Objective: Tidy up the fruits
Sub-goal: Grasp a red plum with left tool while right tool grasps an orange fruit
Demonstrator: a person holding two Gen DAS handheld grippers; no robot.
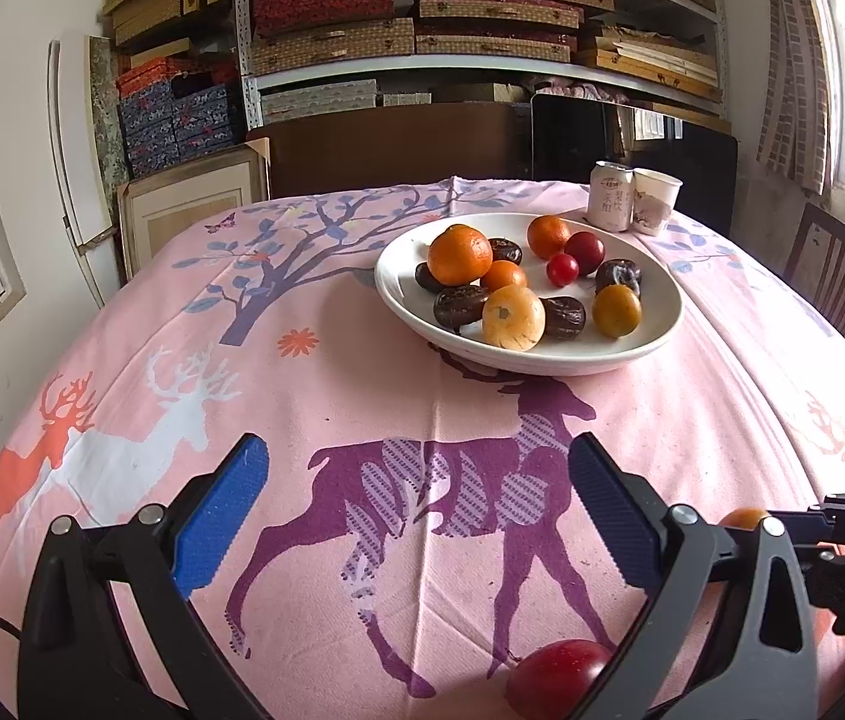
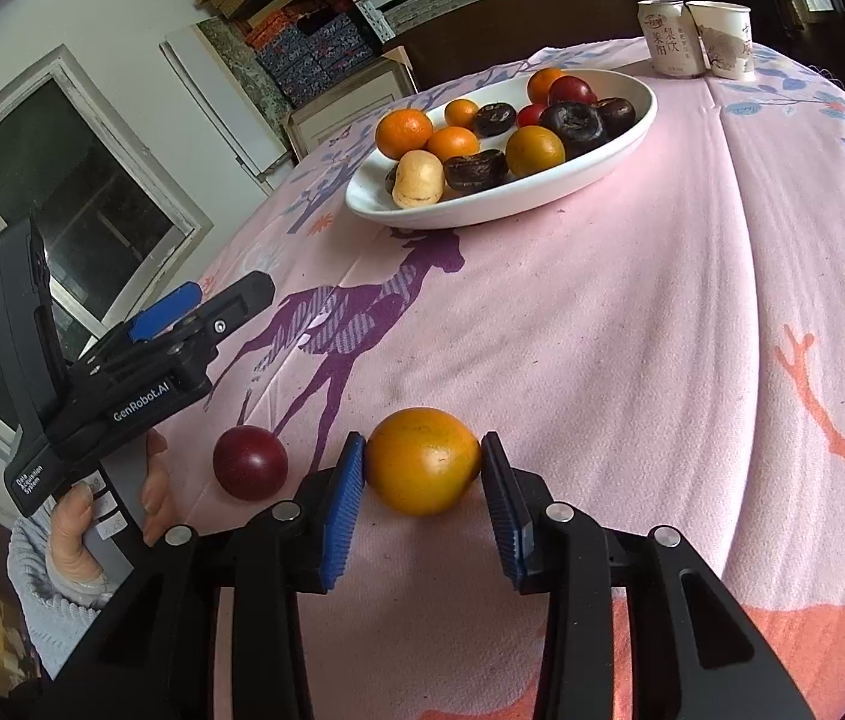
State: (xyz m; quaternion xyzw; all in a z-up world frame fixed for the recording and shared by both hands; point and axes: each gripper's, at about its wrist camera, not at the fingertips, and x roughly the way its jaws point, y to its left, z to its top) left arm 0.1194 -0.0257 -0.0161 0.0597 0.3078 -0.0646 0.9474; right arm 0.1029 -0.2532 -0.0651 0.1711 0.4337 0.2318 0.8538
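A white bowl (image 1: 650, 343) (image 2: 632, 132) holds several oranges, dark plums, red fruits and a pale yellow fruit. My right gripper (image 2: 422, 468) is closed around a yellow-orange fruit (image 2: 422, 459) that rests on the pink cloth; both blue pads touch its sides. A dark red plum (image 2: 250, 462) (image 1: 557, 675) lies loose on the cloth just left of it. My left gripper (image 1: 419, 480) is open and empty above the cloth, with the red plum near its right finger. It also shows in the right wrist view (image 2: 206, 306). The orange fruit peeks out in the left wrist view (image 1: 743, 518).
A drink can (image 1: 610, 195) (image 2: 670, 36) and a paper cup (image 1: 655, 199) (image 2: 722, 39) stand behind the bowl. A wooden chair (image 1: 842, 282) is at the right. Shelves of boxes (image 1: 422, 18) line the back wall. The table carries a pink deer-print cloth (image 1: 362, 396).
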